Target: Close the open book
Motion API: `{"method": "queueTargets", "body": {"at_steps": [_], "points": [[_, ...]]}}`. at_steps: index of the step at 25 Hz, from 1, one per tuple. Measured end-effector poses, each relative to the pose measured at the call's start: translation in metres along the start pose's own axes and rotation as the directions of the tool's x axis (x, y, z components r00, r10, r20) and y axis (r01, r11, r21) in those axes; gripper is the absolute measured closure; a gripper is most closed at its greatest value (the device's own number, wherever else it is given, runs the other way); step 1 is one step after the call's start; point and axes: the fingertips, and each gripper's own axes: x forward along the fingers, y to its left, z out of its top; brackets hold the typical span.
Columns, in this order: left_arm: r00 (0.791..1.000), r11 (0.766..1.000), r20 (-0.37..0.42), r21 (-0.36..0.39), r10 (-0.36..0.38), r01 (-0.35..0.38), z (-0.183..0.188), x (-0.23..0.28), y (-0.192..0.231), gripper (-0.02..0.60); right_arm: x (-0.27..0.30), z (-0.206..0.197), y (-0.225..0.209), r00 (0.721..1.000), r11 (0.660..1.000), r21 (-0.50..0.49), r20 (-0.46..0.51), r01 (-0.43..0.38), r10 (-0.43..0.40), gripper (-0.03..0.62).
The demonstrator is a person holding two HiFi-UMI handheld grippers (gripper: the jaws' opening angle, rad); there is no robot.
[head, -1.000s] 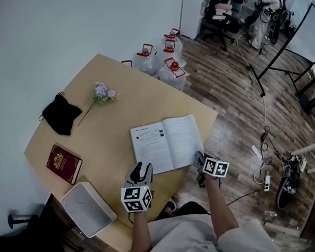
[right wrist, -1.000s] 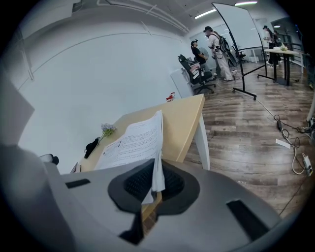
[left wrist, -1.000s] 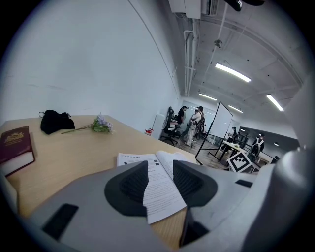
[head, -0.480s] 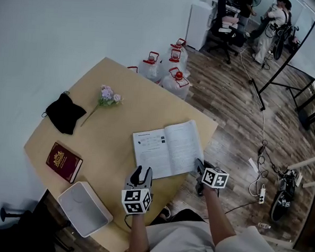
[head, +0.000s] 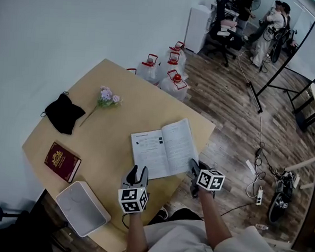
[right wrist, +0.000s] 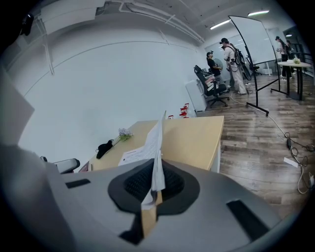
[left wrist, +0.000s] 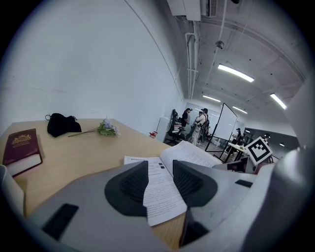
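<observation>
The open book lies with white printed pages up near the front right edge of the tan table. My right gripper is shut on the outer edge of the book's right half; in the right gripper view the pages stand up edge-on between the pads, with my right gripper closed around them. My left gripper hovers just in front of the book's left page, open and holding nothing. In the left gripper view the left page shows through the gap of my left gripper.
A red hardback and a white bin sit at the table's front left. A black pouch and a flower sprig lie at the far left. Water jugs stand on the floor behind; cables trail at right.
My right gripper has risen with the book's right edge in it, so the right half now tilts up. The left gripper has stayed where it was.
</observation>
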Motion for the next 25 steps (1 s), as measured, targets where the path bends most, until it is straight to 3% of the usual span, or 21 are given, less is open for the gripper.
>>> {"method": "queueTargets", "body": {"at_steps": [10,25], "points": [[1.0,1.0,-0.005,0.018,0.004,-0.004,-0.003,-0.004,0.002,0.416,0.001,0.004,0.039,0.998,0.997,-0.033,-0.004,-0.066,0.066,0.577],[0.999,0.999,0.012,0.005,0.032,-0.032,-0.002,-0.015,0.016,0.417,0.021,-0.009,0.115,0.989,0.974,-0.178,-0.078,-0.141,0.129,0.577]]}}
